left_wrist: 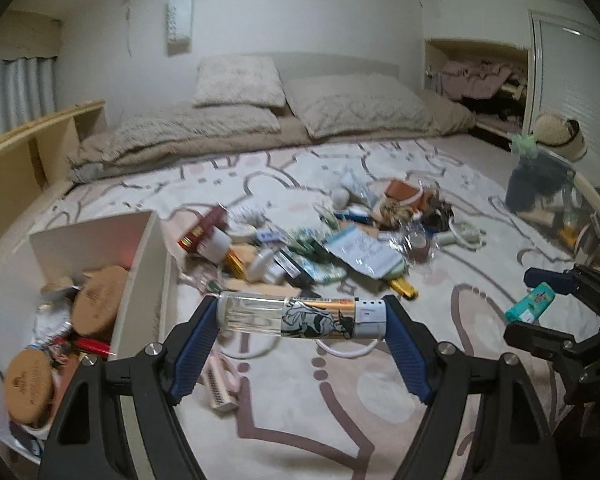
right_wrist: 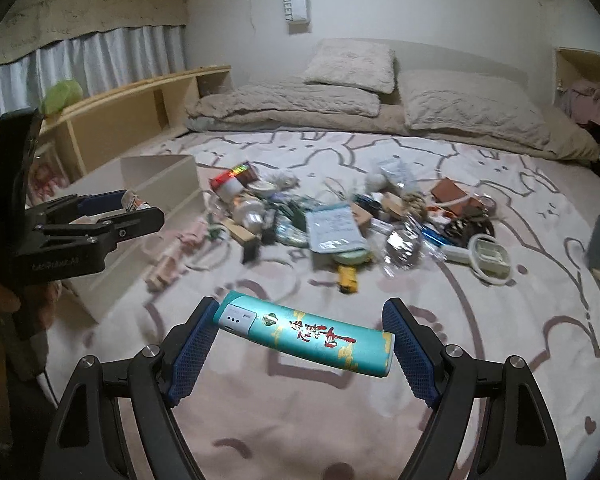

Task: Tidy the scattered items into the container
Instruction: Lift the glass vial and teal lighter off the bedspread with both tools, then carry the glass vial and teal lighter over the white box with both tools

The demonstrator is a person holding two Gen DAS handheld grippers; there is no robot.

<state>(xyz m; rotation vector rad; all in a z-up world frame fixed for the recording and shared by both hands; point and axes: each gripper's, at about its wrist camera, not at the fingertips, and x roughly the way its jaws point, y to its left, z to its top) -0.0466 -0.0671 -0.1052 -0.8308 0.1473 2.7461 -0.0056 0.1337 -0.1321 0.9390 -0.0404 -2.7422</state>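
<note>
Each hand carries a lighter lengthwise between its jaws. The left gripper pinches a clear lighter end to end, and the right gripper clamps a teal lighter the same way, both lifted clear of the bed.

The step in hand looks like carrying both to the box, which stands at the left of the bed beside the pile of clutter. An end-to-end grip on a smooth cylinder can slip, so it is best to keep each lighter level and the squeeze steady. The left one should go in first, since it is nearer the box. Each lighter should come over the open top before the jaws part, low enough that it does not bounce out.

The box already holds two round cork lids, a red pen and crumpled wrappers. Room remains along its far wall.
</note>
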